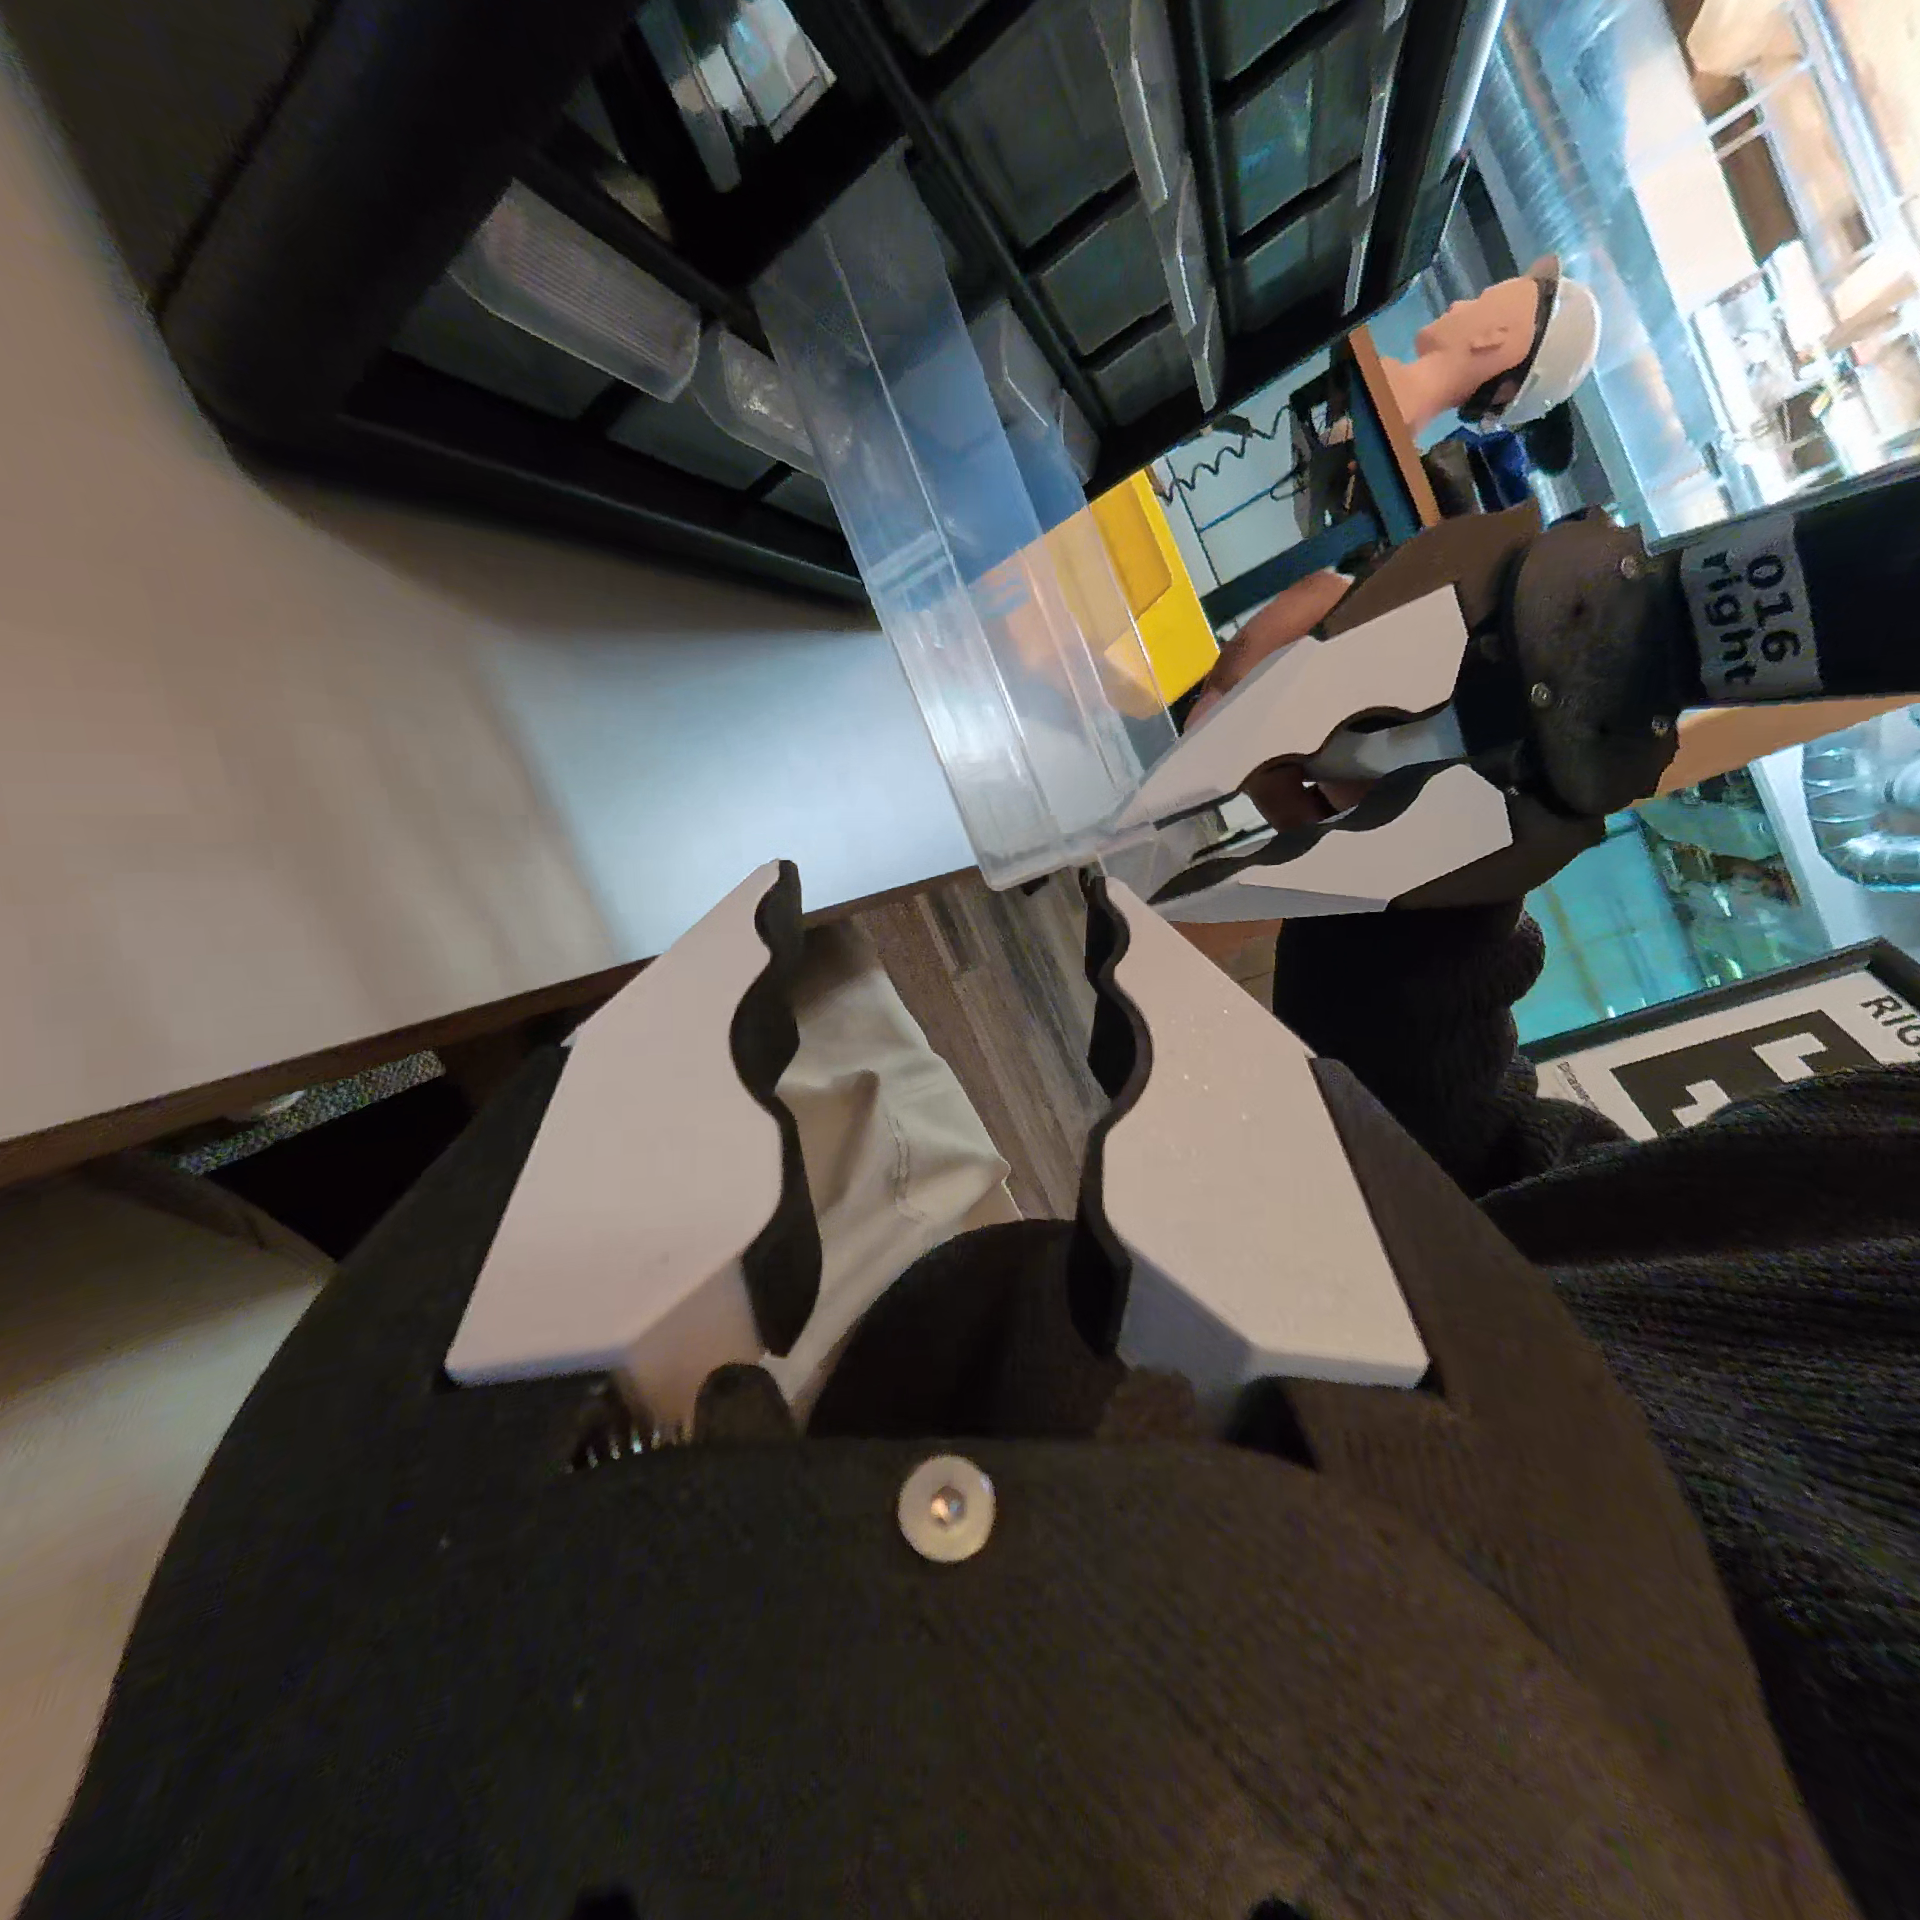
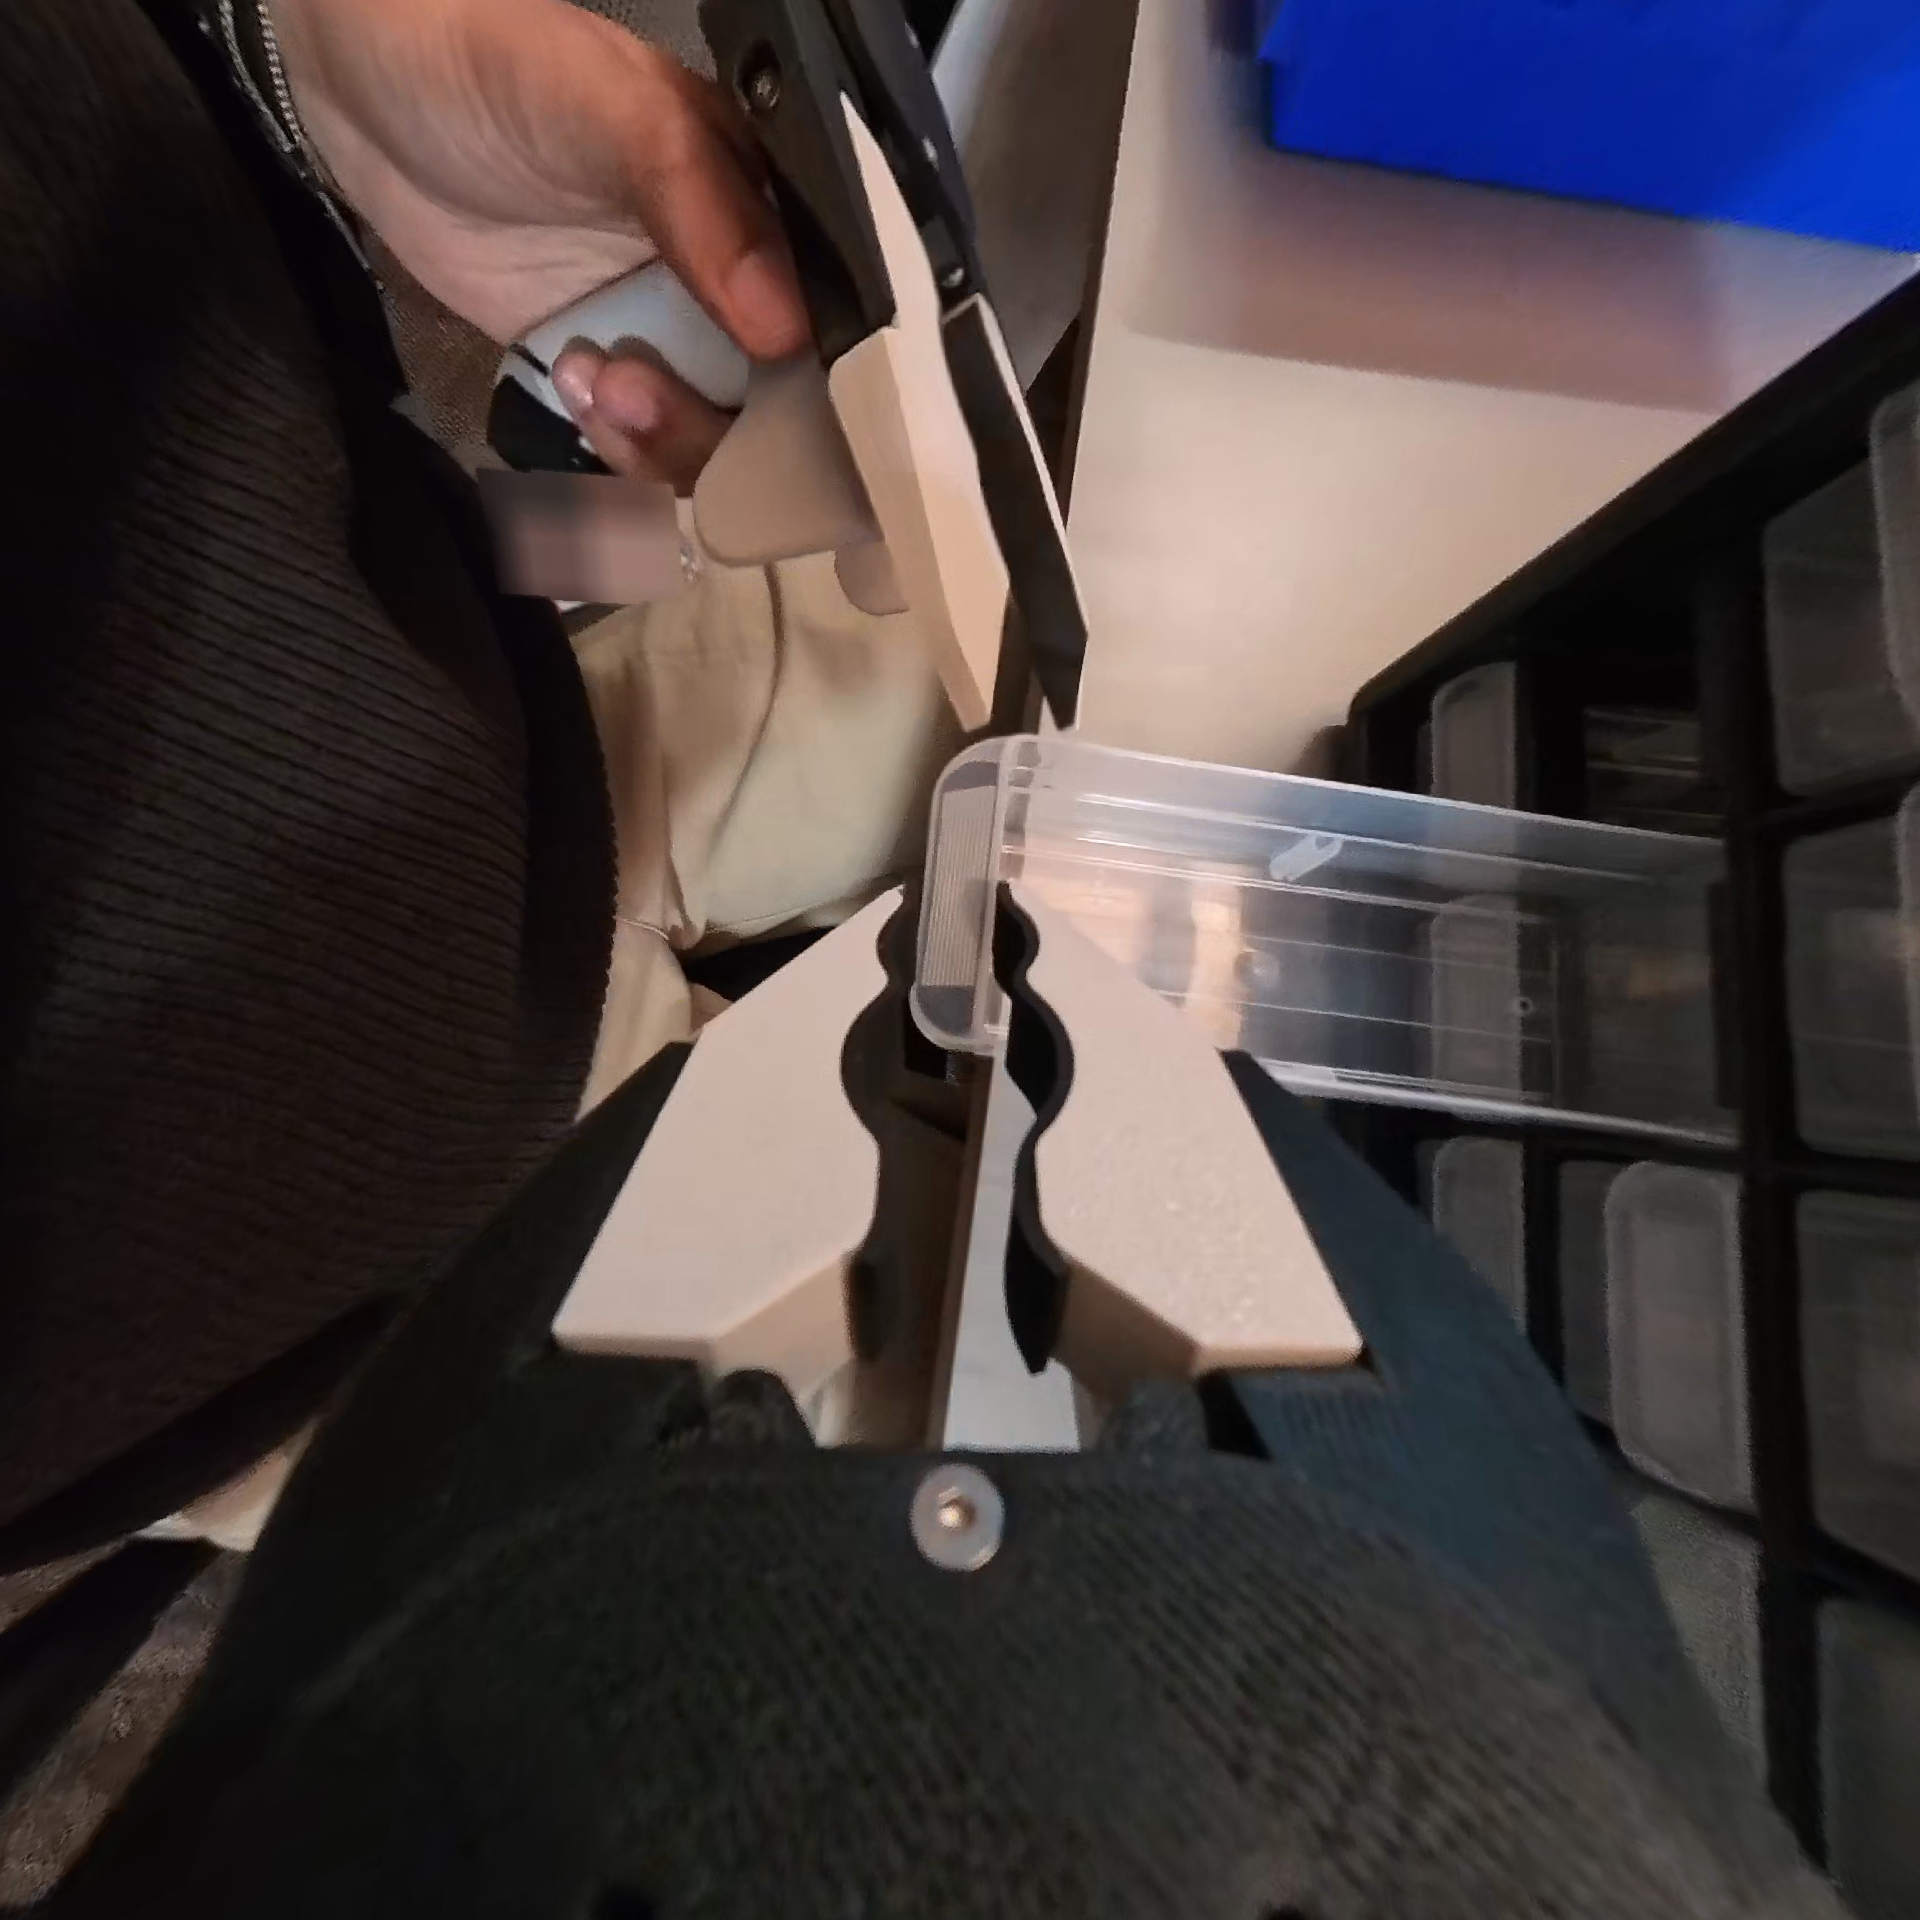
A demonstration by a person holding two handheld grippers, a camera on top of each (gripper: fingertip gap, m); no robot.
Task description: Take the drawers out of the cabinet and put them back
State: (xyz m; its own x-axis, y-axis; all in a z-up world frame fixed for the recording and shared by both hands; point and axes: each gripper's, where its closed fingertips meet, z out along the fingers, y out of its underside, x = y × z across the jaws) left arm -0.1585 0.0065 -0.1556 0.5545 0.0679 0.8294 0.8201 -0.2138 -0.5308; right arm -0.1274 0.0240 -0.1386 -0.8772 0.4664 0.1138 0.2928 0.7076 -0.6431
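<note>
While your right gripper [image 2: 951, 935] pinches the handle of the drawer [image 2: 1351, 935], centre frame and nearly out of the cabinet [image 2: 1766, 1143], and your left gripper [image 1: 935, 904] gapes empty, it may tip free.

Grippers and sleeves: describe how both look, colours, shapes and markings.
Both grippers match: the left gripper and right gripper have a textured black body with one silver screw, and wedge-shaped pale grey jaws lined with wavy black pads. In the left wrist view the right gripper carries a grey band with black writing behind its body. The sleeves are dark ribbed knit.
</note>
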